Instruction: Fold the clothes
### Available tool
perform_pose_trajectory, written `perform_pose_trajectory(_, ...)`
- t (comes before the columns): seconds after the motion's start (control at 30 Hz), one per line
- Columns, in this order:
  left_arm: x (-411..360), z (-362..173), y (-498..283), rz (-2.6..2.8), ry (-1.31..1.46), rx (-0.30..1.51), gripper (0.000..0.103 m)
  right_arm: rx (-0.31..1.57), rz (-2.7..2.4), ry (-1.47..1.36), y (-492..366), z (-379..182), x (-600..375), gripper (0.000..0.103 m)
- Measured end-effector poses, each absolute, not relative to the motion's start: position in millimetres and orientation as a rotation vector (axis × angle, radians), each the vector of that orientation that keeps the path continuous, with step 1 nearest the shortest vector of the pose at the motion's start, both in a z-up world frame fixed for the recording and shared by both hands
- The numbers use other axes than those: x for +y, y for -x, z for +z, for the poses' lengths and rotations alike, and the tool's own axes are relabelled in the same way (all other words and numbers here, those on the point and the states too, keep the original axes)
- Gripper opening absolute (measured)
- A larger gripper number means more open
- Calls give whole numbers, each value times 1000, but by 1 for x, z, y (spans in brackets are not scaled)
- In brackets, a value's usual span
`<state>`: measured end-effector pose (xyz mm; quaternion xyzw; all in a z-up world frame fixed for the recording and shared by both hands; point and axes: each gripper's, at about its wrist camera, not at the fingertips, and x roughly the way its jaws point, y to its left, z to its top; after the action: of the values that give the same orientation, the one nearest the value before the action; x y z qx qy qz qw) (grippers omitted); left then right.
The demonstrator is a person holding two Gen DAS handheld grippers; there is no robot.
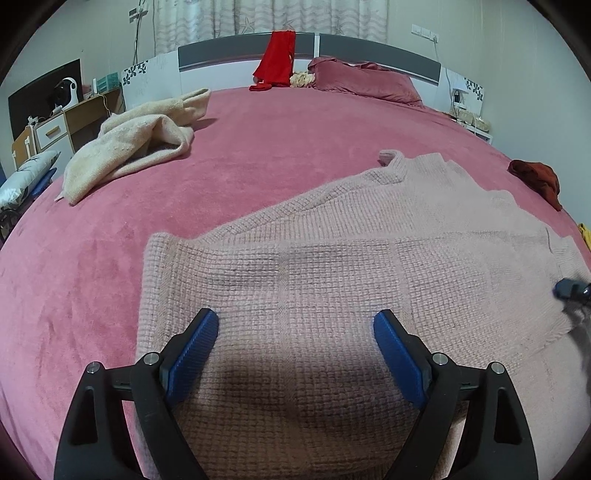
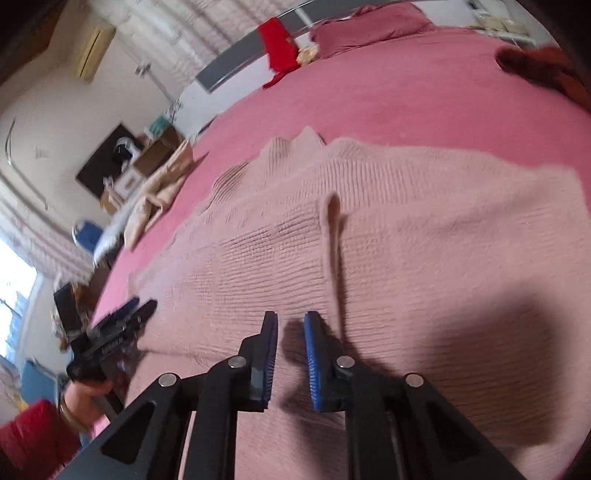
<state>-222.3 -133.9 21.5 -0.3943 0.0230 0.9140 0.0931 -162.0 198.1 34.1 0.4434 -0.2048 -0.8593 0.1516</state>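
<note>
Waffle-knit pale pink sweater [image 1: 332,266] flat on plush pink bedspread [image 1: 258,147].

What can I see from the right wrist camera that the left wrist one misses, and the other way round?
Only the right wrist view shows the hand holding the left gripper, a red sleeve and a bright window. Only the left wrist view shows the right-hand bedside shelf and wall sockets. Both show the pink knit sweater spread on the bed, the cream garment and the red garment at the headboard.
</note>
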Motion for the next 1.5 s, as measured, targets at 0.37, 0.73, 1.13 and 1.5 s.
perform_pose_trajectory(0.37, -78, 100, 294, 2515, 1006, 47, 88, -502, -2367, -1219, 265, 84, 225, 26)
perform_pose_trajectory(0.73, -17, 37, 425, 2217, 1334, 56, 88, -606, -2214, -1399, 383, 25, 241, 28)
perform_pose_trajectory(1.13, 3, 33, 435, 2153, 1272, -22, 48, -593, -2228, -1382, 395, 22, 217, 6)
perform_pose_trajectory(1.5, -52, 88, 348, 2086, 971, -138, 15, -313, -2174, -1079, 278, 100, 197, 6)
